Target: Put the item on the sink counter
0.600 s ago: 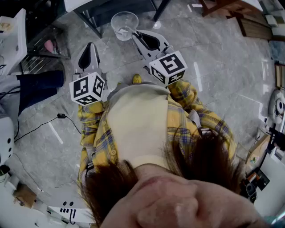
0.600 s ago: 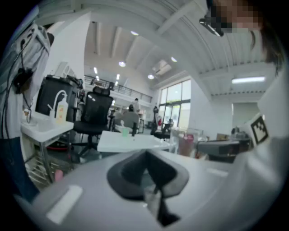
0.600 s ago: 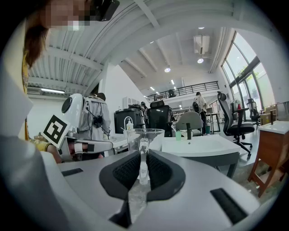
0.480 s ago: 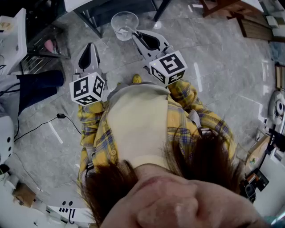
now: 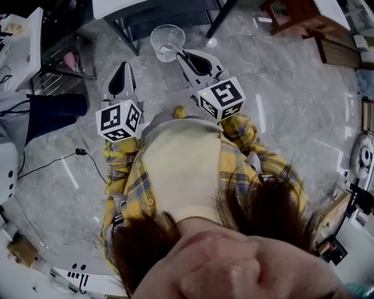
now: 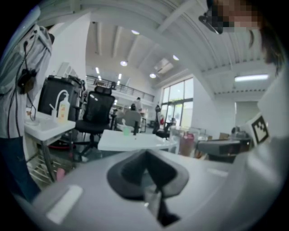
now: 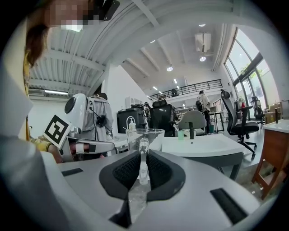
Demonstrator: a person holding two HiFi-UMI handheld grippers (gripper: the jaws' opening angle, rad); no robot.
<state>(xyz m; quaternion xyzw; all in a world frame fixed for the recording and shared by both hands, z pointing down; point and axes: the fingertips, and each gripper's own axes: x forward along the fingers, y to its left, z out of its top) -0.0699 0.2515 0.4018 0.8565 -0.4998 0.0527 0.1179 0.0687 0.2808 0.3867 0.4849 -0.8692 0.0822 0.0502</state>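
A clear glass cup point(image 5: 167, 41) with a side handle hangs over the grey floor, ahead of the person in the yellow plaid shirt. My right gripper point(image 5: 181, 54) is shut on its handle. In the right gripper view the cup point(image 7: 144, 137) stands upright just past the jaws, and the handle point(image 7: 143, 162) is pinched between the dark pads of the right gripper point(image 7: 143, 168). My left gripper point(image 5: 121, 67) is held beside it to the left, apart from the cup. In its own view the left gripper point(image 6: 146, 169) has its pads together with nothing between them.
A white table point(image 7: 203, 145) on a dark frame point(image 5: 125, 26) stands straight ahead. At the left is a white counter point(image 6: 47, 128) with a pump bottle point(image 6: 63, 107). Office chairs point(image 6: 97, 115) stand behind. A black cable point(image 5: 55, 163) lies on the floor, and wooden furniture point(image 5: 292, 14) is at the far right.
In the head view the floor and furniture have slid, and both grippers with the cup sit slightly to the right. The right gripper's hold on the handle is unchanged.
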